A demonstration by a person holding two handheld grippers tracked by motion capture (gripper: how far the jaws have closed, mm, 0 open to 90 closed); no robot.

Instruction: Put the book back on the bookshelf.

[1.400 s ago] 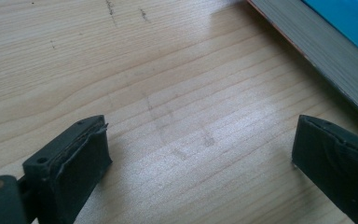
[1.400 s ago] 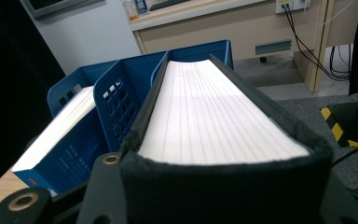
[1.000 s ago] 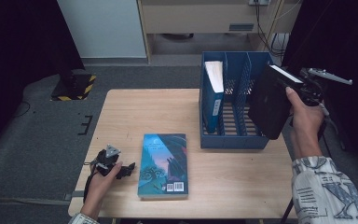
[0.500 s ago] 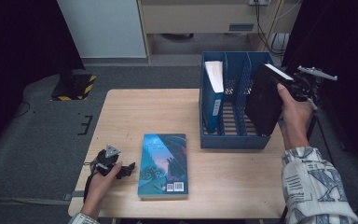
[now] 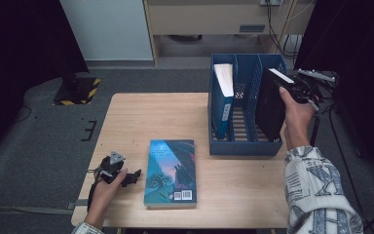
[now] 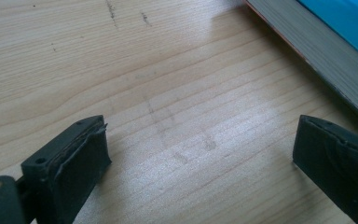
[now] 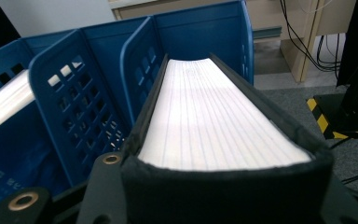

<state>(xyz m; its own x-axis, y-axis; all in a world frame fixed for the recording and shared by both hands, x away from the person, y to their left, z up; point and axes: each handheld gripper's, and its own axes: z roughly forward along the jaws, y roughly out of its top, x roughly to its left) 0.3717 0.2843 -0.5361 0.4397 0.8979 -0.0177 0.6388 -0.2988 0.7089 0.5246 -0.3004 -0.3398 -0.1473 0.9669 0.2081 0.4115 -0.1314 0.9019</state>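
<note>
- The right gripper (image 5: 292, 90), at the far right of the table, is clamped on a black book (image 5: 269, 105); its jaws press on the two covers, with the white page edge (image 7: 214, 116) running away between them in the right gripper view.
- The black book stands on edge and leans a little, its lower part inside the rightmost compartment of the blue file rack (image 5: 243, 146), its upper corner above the rack's top where the gripper holds it.
- Seen along the right gripper, the black book lies between the rack's right outer wall (image 7: 242, 42) and a blue divider (image 7: 140, 65).
- A blue-covered book (image 5: 222, 97) stands upright in the leftmost compartment; the middle compartment holds no book.
- The left gripper (image 5: 135, 176) rests low on the wooden table (image 5: 156, 117) near its front left corner, jaws spread wide with only bare wood between them.
- A teal paperback (image 5: 170, 170) lies flat just to the right of the left gripper, not touching it; its page edge (image 6: 326, 51) passes the upper right corner of the left gripper view.
- The two grippers are well apart.
</note>
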